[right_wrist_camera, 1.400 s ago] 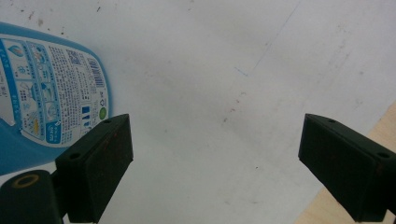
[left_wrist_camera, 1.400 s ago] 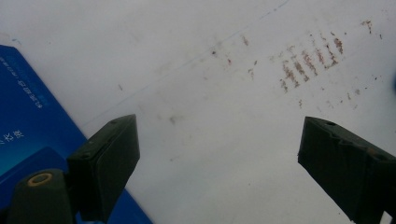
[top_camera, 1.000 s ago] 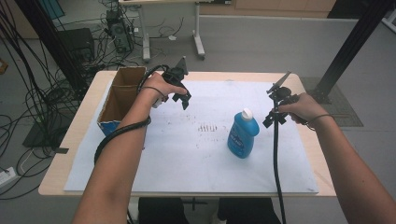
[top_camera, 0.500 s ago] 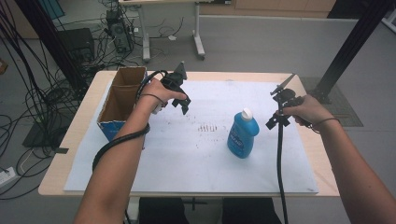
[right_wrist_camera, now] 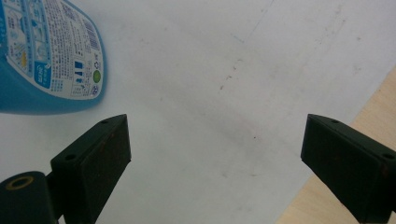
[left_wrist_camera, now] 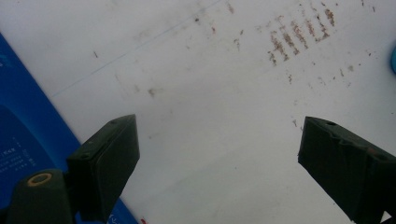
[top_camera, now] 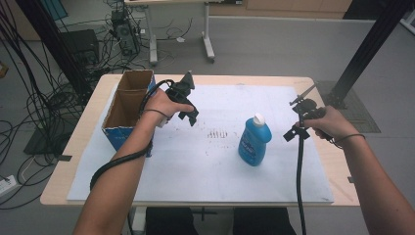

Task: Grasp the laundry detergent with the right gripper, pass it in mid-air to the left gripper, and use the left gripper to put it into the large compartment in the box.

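Observation:
A blue bottle [top_camera: 254,139] with a white cap stands upright on the white sheet [top_camera: 205,166], right of centre. My left gripper [top_camera: 191,117] hovers over the sheet beside the cardboard box [top_camera: 128,105], jaws wide apart and empty; in the left gripper view [left_wrist_camera: 217,158] only stained paper lies between them. My right gripper [top_camera: 293,133] is to the right of the bottle and apart from it. Its jaws have just been opening a little further, with nothing between them [right_wrist_camera: 215,158]. The bottle's label [right_wrist_camera: 46,56] shows at upper left of the right gripper view.
The open box has a blue outer wall [left_wrist_camera: 18,121] close to my left jaw. Brown smudges [top_camera: 218,133] mark the sheet's middle. Bare wooden table edge [right_wrist_camera: 373,102] lies just right of my right gripper. Cables and desk legs are on the floor beyond.
My right hand has drifted right, away from the bottle. My left hand has shifted slightly toward the box. The bottle has not moved.

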`<control>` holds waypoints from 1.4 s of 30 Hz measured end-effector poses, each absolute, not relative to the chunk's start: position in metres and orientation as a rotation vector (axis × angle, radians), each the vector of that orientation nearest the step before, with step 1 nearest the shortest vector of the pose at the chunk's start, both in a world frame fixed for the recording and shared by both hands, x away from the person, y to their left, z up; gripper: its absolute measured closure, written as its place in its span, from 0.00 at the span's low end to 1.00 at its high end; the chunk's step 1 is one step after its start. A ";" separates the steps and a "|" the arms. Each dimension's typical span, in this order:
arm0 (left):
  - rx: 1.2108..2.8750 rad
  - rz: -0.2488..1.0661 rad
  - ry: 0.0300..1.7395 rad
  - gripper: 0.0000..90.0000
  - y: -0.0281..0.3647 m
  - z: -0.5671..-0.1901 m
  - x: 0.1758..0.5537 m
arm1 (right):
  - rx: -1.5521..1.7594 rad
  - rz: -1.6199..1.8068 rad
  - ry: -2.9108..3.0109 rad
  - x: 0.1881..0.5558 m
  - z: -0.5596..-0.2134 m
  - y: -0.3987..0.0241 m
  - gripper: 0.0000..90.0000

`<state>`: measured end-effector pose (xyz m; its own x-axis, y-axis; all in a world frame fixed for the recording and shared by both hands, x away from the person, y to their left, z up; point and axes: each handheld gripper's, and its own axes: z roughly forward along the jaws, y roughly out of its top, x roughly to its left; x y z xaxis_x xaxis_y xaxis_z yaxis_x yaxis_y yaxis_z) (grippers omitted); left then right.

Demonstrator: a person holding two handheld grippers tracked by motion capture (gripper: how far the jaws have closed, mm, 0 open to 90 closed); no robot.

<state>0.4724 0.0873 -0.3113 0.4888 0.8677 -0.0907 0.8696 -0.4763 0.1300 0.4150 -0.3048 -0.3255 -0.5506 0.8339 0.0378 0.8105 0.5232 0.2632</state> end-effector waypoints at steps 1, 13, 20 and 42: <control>2.575 -0.013 1.508 0.14 0.087 -0.311 0.471 | 1.438 0.390 2.659 0.413 -0.326 -0.305 0.09; 2.572 0.023 1.468 0.14 0.089 -0.311 0.458 | 1.419 0.429 2.644 0.393 -0.332 -0.310 0.07; 2.558 0.026 1.463 0.14 0.092 -0.313 0.455 | 1.413 0.438 2.640 0.383 -0.338 -0.311 0.07; 2.519 0.031 1.477 0.13 0.097 -0.324 0.434 | 1.394 0.475 2.649 0.353 -0.349 -0.315 0.06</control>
